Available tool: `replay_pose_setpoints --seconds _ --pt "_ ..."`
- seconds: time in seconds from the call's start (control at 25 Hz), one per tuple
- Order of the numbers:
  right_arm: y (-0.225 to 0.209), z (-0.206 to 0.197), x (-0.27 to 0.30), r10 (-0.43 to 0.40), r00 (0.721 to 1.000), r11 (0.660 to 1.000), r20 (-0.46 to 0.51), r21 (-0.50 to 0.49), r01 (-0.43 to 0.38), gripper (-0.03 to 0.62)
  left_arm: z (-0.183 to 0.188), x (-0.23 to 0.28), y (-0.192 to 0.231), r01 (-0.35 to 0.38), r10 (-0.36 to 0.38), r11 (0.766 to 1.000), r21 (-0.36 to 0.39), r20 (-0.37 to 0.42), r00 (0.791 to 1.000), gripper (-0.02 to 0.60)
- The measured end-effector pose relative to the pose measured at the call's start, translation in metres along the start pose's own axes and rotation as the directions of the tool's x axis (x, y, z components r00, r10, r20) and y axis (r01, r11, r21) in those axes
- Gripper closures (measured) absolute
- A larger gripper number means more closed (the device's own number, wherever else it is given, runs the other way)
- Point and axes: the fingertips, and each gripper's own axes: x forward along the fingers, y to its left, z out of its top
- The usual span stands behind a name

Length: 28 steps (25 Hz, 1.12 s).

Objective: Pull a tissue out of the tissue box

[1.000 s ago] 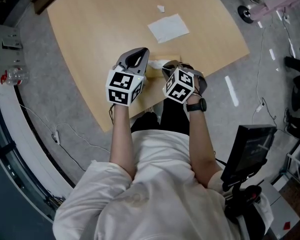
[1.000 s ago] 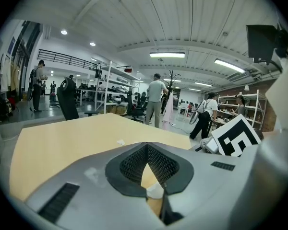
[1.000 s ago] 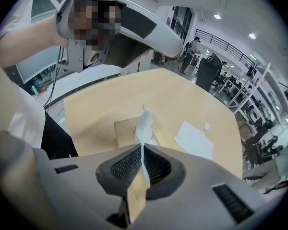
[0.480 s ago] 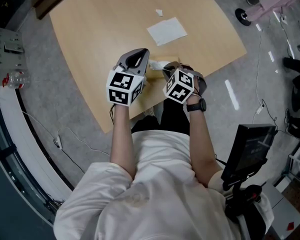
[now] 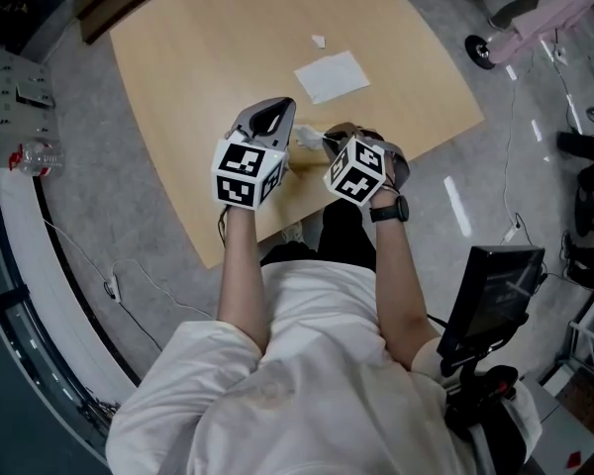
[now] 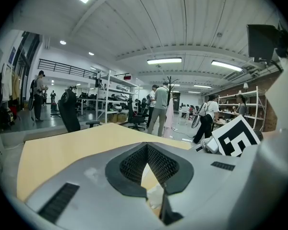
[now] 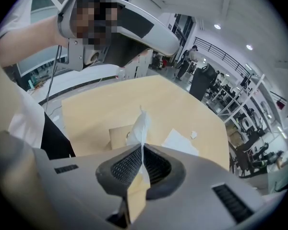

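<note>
Tissue (image 7: pixel 141 126) sits clamped in your right tool (image 7: pixel 143 150); pull straight up, steadily, off the box (image 7: pixel 117 137). Your left tool (image 6: pixel 147 146) looks closed, seemingly empty; brace the box with it.

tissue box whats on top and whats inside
A tissue stands out of the top of the box, pinched by the right gripper. The inside is covered, so not visible.

bright overhead strip lights (image 6: pixel 164 60), fisheye-warped dark edges, blurred foreground
</note>
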Motion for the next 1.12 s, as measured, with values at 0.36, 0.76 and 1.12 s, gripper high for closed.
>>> replay_pose_setpoints --seconds 0.36,0.76,1.12 --pt "-0.036 0.049 -0.026 -0.051 0.975 0.994 0.218 0.109 0.028 0.579 0.037 -0.007 0.02 -0.074 0.07 0.997 0.036 0.092 0.993 0.581" --pt "-0.1 0.106 -0.089 -0.28 0.852 0.946 0.442 0.276 0.167 0.579 0.091 -0.027 0.042 -0.158 0.15 0.987 0.012 0.24 0.959 0.581" --pt "-0.158 0.124 -0.168 -0.609 0.608 0.761 0.51 0.593 0.265 0.583 0.129 -0.036 0.035 -0.164 0.159 0.986 -0.012 0.338 0.928 0.581"
